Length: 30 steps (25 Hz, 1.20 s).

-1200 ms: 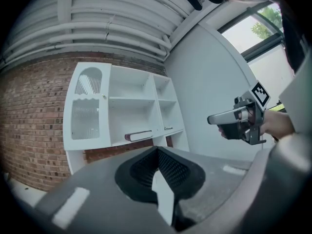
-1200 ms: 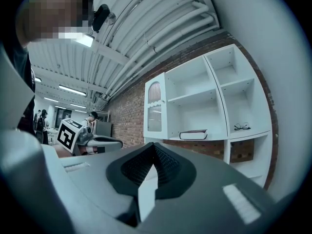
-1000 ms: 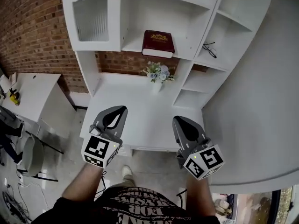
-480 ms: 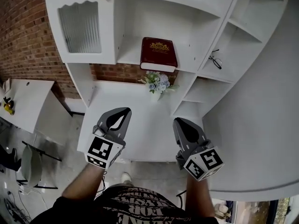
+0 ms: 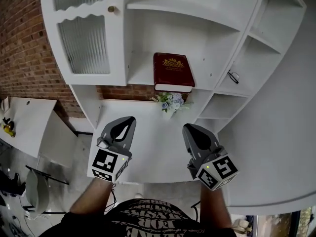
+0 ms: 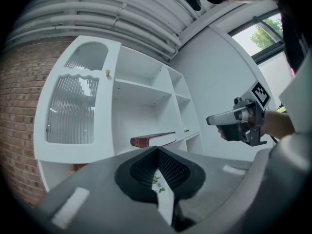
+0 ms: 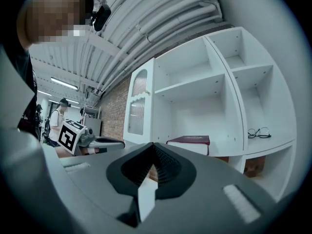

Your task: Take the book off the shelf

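Observation:
A dark red book [image 5: 172,72] with a gold crest lies flat on the middle shelf of a white shelf unit [image 5: 212,43]. It also shows in the left gripper view as the book [image 6: 152,140] and in the right gripper view as the book [image 7: 190,142]. My left gripper [image 5: 128,120] and right gripper [image 5: 188,128] are held side by side over the desk, below and short of the book. Both are shut with nothing between their jaws: left gripper [image 6: 157,150], right gripper [image 7: 152,145].
A small vase of flowers [image 5: 171,102] stands on the white desk [image 5: 153,147] right under the book. Eyeglasses [image 5: 233,76] lie on a right side shelf. A ribbed glass cabinet door [image 5: 84,38] is at the left. A white side table [image 5: 24,122] stands by the brick wall.
The shelf unit and the book have come nearer and sit lower in the head view. Both grippers stay shut and keep their place in front of the body.

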### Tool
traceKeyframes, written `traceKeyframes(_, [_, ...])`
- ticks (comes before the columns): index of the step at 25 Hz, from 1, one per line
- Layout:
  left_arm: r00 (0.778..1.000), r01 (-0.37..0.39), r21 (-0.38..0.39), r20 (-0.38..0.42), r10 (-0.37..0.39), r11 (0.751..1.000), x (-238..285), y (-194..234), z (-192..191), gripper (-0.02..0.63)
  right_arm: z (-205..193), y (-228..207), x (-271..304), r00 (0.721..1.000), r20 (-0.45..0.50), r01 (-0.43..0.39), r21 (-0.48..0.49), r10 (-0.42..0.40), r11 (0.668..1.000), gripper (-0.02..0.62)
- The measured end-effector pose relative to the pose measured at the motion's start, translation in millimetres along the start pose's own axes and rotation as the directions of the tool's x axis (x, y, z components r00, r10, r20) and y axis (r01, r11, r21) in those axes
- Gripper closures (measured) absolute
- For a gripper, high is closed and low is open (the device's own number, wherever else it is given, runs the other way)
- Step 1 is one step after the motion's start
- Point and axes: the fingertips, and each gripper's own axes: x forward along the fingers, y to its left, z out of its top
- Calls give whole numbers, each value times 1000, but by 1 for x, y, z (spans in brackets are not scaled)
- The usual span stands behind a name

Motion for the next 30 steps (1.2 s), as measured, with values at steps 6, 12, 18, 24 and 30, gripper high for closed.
traceKeyframes(6, [1000,27,-29,10,-27,999,18,9,-7,604,-6,-8,7,999,-29,29,-2,-29,1000,572])
traceKeyframes(12, [999,36,-49,10,-36,998,36,8,-12,604,3,-37,7,998,-4,64,-8,-64,998,572])
traceKeyframes(18, [1000,2,-29,-7,-3,1000,64,8,-13,604,6,-73,25,999,22,37,0,-37,999,572])
traceKeyframes(24, [998,-67,-2,17,67,998,90,29,0,604,16,-107,56,998,54,-14,3,14,1000,572])
traceKeyframes(30, [999,-50,-13,11,51,999,120,32,2,535,20,-142,82,996,69,-56,74,50,996,506])
